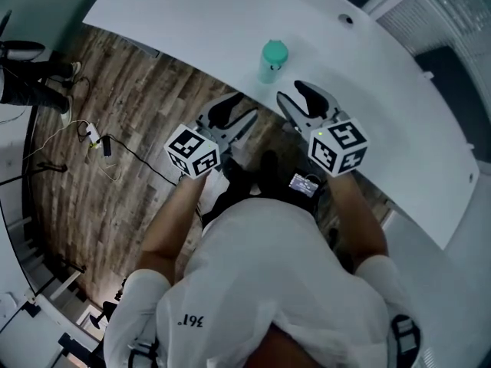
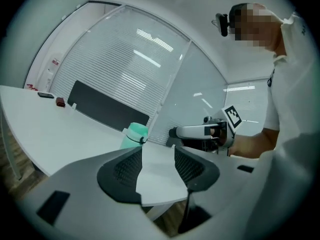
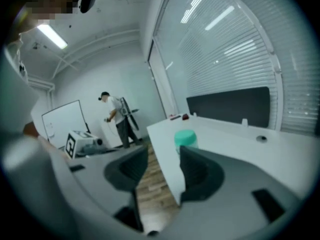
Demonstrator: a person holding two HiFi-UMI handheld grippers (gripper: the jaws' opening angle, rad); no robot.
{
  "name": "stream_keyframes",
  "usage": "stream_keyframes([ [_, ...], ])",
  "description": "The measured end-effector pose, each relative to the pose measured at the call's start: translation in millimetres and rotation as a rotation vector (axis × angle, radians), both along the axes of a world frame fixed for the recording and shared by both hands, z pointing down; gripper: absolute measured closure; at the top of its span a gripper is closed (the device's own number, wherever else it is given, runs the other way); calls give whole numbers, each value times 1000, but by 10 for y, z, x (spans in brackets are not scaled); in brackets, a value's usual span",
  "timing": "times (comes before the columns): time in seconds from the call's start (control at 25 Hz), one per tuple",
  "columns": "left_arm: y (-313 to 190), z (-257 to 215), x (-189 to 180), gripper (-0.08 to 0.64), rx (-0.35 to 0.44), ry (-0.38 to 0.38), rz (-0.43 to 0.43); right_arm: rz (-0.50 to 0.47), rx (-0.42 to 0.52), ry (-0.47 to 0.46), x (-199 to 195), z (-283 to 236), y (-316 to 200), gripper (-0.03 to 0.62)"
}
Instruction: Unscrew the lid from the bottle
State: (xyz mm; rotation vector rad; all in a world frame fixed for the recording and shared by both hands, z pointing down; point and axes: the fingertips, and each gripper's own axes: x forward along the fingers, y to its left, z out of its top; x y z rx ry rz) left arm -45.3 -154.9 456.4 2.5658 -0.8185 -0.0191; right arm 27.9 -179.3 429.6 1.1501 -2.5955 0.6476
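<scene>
both tools are let go and empty rn: the left gripper (image 2: 157, 156) has its jaws apart w/ only bare table (image 2: 60, 129) showing in the gap. the right gripper (image 3: 164, 159) is spread too, w/ just floor (image 3: 152, 184) and the table edge between its pads. the bottle (image 1: 270, 69) stands upright on the white table, upper middle of the head view, close to the near edge, teal lid (image 1: 275, 51) still on. it's a bit ahead of both grippers and touching neither. in the left gripper view it sits left of centre, peeking over the left-hand jaw, not in the gap. in the right gripper view it's just above the right-hand jaw, also off the gap. so imo the step in hand is the approach, and doing it well means lining up first. swing one gripper till the bottle's body sits square between the pads, low down, and clamp firm before anything twists. then bring the other level w/ the lid, pads on opposite sides, and turn w/o pulling sideways. the bottle looks narrow and prob light, and it's near the edge, so a stray nudge could tip it or send it to the floor. come in slow and straight, no brushing. which hand takes which part i can't tell yet.
</scene>
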Motion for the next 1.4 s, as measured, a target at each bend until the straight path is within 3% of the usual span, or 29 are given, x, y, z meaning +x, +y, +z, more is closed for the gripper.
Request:
stream_keyframes([
  [0.56,-795,388,300,280,27,-158,1,10,9,92,-40,236,-534,396],
  [0.72,-912,521,450,233,45,-222,18,14,27,141,-70,281,-662,357],
  [0.96,-1145,654,617,216,94,-329,6,11,53,227,-187,334,-878,324],
  [1.4,-1347,673,781,221,111,-356,-46,34,45,279,-253,387,-1001,324],
])
